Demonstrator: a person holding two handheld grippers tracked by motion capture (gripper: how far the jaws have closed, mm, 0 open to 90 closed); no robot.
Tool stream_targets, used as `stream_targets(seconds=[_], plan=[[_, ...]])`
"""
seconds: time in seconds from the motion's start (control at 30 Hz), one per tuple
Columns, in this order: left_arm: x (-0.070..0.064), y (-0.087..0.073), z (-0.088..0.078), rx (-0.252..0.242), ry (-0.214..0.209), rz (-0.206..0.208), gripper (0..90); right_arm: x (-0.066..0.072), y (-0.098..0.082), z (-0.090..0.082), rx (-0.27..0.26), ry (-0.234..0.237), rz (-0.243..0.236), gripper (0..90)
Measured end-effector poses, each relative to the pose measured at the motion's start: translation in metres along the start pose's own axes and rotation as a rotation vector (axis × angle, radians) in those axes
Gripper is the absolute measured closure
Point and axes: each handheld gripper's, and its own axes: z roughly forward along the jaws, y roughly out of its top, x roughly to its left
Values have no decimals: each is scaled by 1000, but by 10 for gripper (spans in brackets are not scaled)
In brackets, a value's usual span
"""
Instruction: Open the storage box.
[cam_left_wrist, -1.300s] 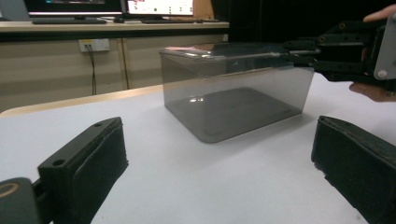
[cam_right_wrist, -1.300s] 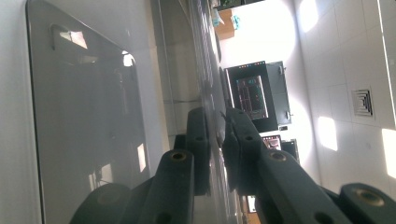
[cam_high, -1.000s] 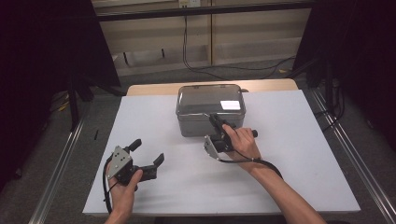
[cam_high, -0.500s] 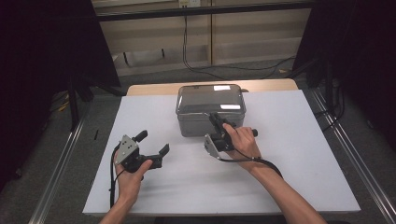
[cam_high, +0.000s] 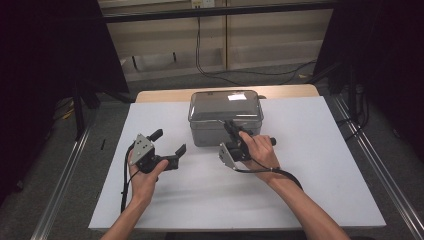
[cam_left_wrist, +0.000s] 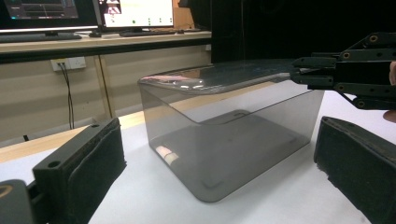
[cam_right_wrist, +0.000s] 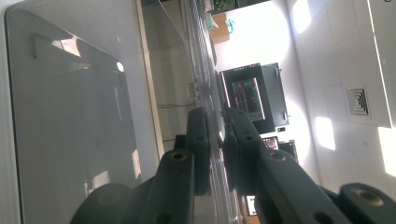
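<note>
A smoky-grey see-through box (cam_high: 215, 131) with a clear lid (cam_high: 226, 101) stands at the back middle of the white table (cam_high: 310, 165). My right gripper (cam_high: 231, 126) reaches the box's front top edge. In the right gripper view its pads (cam_right_wrist: 201, 140) are shut on the thin rim of the lid (cam_right_wrist: 205, 70). My left gripper (cam_high: 170, 141) is open, left of the box and apart from it, with nothing between its jaws. The left gripper view shows the box (cam_left_wrist: 224, 140) a short way ahead of the open left gripper (cam_left_wrist: 219, 158), and the right gripper (cam_left_wrist: 299, 70) on the lid's edge.
A wooden table edge (cam_high: 165, 95) runs behind the white sheet. Metal rails (cam_high: 65, 185) flank the table on both sides. Cables (cam_high: 200, 55) lie on the floor beyond. A desk with monitors (cam_left_wrist: 135, 11) stands behind the box in the left gripper view.
My left gripper has moved up and to the right, toward the box. The right gripper and the box have kept still.
</note>
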Motion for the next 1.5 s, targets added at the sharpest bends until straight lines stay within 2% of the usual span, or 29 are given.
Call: stream_targets(seconds=[0.33,0.5,0.6,0.63,0.67,0.7,0.73,0.77,0.87,0.97,1.17,1.27,1.3,1.37,1.5], plan=[[8,2,16,-13,-8,-2,22,-2,0,0,-7,-7,6,808],[10,3,24,6,-23,-4,22,-3,0,1,-7,-6,4,809],[9,3,29,8,-13,-10,18,-4,0,1,-8,-8,4,810],[8,3,31,6,-39,-11,22,-7,0,2,-14,-10,-1,811],[8,3,31,6,-39,-11,21,-7,0,2,-14,-10,-1,811],[7,4,34,-3,-43,27,18,-8,1,2,-9,-11,-2,813],[7,4,34,-3,-43,27,18,-8,1,2,-9,-11,-2,813],[7,5,37,4,-50,46,20,-9,1,2,-10,-14,-1,813],[9,5,40,-5,-52,53,20,-9,1,2,-7,-13,-1,814],[13,8,46,-6,-50,94,25,-8,1,2,-11,-11,-3,814],[19,12,60,-1,-43,140,73,-10,1,2,-10,-12,-3,815],[19,14,66,1,-44,141,94,-12,1,3,-14,-16,-5,816],[20,15,71,3,-38,162,104,-13,1,3,-12,-17,-3,816],[20,15,75,1,-40,150,133,-13,1,3,-13,-17,-3,816],[19,12,81,4,-43,160,166,-14,1,3,-15,-17,-6,816]])
